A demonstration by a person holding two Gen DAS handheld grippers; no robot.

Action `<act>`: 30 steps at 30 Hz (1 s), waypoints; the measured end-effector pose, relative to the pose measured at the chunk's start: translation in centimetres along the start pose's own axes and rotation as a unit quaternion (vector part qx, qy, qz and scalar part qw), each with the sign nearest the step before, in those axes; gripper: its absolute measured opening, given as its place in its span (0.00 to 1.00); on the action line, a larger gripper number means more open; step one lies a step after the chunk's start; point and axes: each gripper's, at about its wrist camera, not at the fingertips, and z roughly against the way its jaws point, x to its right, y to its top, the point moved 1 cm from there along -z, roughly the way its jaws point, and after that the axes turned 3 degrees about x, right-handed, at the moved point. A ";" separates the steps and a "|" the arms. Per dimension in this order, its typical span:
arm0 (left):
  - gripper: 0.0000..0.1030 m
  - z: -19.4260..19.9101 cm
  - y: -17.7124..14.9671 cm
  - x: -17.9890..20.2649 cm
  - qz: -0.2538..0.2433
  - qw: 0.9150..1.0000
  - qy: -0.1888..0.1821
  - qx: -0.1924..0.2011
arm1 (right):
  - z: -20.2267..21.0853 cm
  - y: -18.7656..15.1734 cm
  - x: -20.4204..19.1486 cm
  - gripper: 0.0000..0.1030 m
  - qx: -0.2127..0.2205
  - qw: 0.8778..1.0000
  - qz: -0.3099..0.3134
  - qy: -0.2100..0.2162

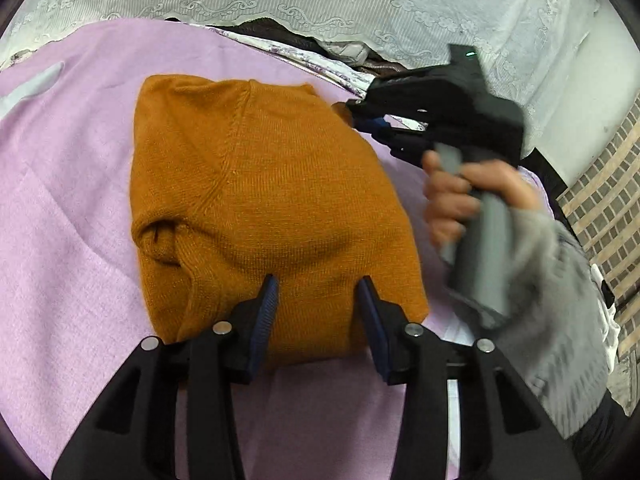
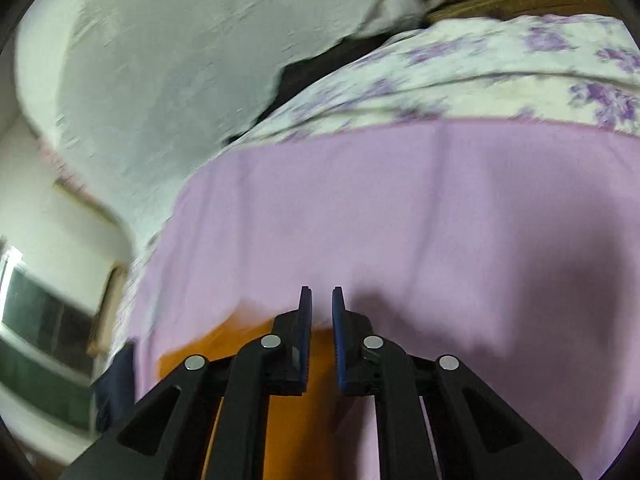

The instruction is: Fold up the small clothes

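Left to right: my left gripper (image 1: 318, 294) hovered with fingers spread wide and empty over the near edge of the folded orange sweater (image 1: 260, 200), which lay on the lilac blanket (image 1: 72, 220); my right gripper (image 2: 321, 300), fingers nearly together and holding nothing, hung beyond its far right corner. I judged the fine-ribbed knit soft, light and floppy, best pinched at a doubled edge.
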 end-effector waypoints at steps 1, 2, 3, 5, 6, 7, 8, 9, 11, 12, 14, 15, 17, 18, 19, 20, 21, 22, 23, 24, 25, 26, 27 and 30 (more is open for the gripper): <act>0.40 0.1 -0.1 0.0 0.001 1.000 -0.001 0.000 | 0.0 0.2 0.5 0.10 0.015 1.000 -0.001 -0.006; 0.40 0.2 -0.1 -0.1 0.001 1.000 -0.002 -0.001 | 0.3 0.3 1.1 0.10 0.023 1.000 -0.007 0.001; 0.40 0.2 -0.1 -0.1 0.001 1.000 -0.003 -0.001 | 0.9 0.3 1.8 0.10 0.023 0.999 -0.021 0.022; 0.40 0.3 -0.1 -0.2 -0.001 1.000 -0.002 -0.001 | 2.1 0.3 2.0 0.13 0.020 0.998 -0.028 0.053; 0.40 0.1 0.1 -0.1 -0.001 1.000 -0.001 -0.001 | 3.1 0.0 1.7 0.13 0.021 0.998 -0.020 0.064; 0.40 0.1 0.1 -0.1 -0.001 1.000 -0.002 -0.001 | 3.7 -0.3 1.6 0.13 0.019 0.997 -0.015 0.067; 0.40 0.1 0.1 -0.2 0.000 1.000 -0.002 -0.002 | 4.1 -0.7 1.5 0.13 0.014 0.997 -0.011 0.070; 0.40 0.1 0.2 -0.2 0.000 1.000 -0.002 -0.002 | 4.5 -1.4 1.4 0.13 0.003 0.997 -0.010 0.076; 0.40 0.1 0.2 -0.1 0.000 1.000 -0.001 -0.002 | 4.8 -2.2 1.3 0.13 -0.013 0.996 -0.011 0.082; 0.40 0.1 0.2 -0.1 0.000 1.000 -0.001 -0.002 | 4.5 -2.7 1.2 0.13 -0.024 0.996 -0.012 0.082; 0.40 0.1 0.2 -0.1 0.000 1.000 -0.001 -0.002 | 4.0 -3.4 1.0 0.13 -0.039 0.997 -0.016 0.071; 0.40 0.1 0.2 -0.1 0.000 1.000 -0.001 -0.001 | 3.4 -3.6 0.9 0.13 -0.046 0.996 -0.020 0.068; 0.40 0.0 0.3 -0.1 -0.001 1.000 -0.001 -0.002 | 1.7 -3.5 0.7 0.13 -0.058 0.996 -0.026 0.064; 0.40 0.0 0.3 -0.1 -0.002 1.000 0.000 -0.001 | 1.1 -3.5 0.5 0.12 -0.062 0.996 -0.026 0.064; 0.40 0.0 0.3 0.0 -0.003 1.000 0.001 -0.001 | 0.4 -3.3 0.2 0.12 -0.065 0.996 -0.026 0.062; 0.41 0.0 0.3 0.0 -0.003 1.000 0.001 -0.001 | -0.4 -3.0 0.0 0.11 -0.066 0.996 -0.025 0.055; 0.41 -0.1 0.4 0.0 -0.004 1.000 0.001 0.000 | -1.3 -2.5 -0.2 0.10 -0.061 0.997 -0.024 0.046; 0.41 -0.1 0.4 0.0 -0.004 1.000 0.002 0.000 | -2.1 -2.0 -0.2 0.10 -0.058 0.997 -0.024 0.045; 0.41 -0.1 0.4 0.1 -0.005 1.000 0.002 0.001 | -2.7 -1.6 -0.3 0.10 -0.058 0.997 -0.026 0.049; 0.41 -0.2 0.4 0.1 -0.006 1.000 0.003 0.001 | -3.2 -1.3 -0.2 0.09 -0.058 0.997 -0.027 0.053; 0.41 -0.2 0.4 0.1 -0.007 1.000 0.003 0.001 | -3.4 -1.2 -0.1 0.09 -0.053 0.997 -0.024 0.054; 0.41 -0.2 0.4 0.1 -0.007 1.000 0.004 0.001 | -3.4 -1.0 -0.1 0.06 -0.045 0.997 -0.021 0.053; 0.42 -0.1 0.2 0.2 -0.008 1.000 0.005 0.000 | -2.7 -0.6 0.2 0.06 -0.017 0.999 -0.014 0.032; 0.42 0.0 0.1 0.3 -0.013 1.000 0.008 0.001 | -1.5 0.6 1.7 0.06 0.019 0.998 -0.040 0.040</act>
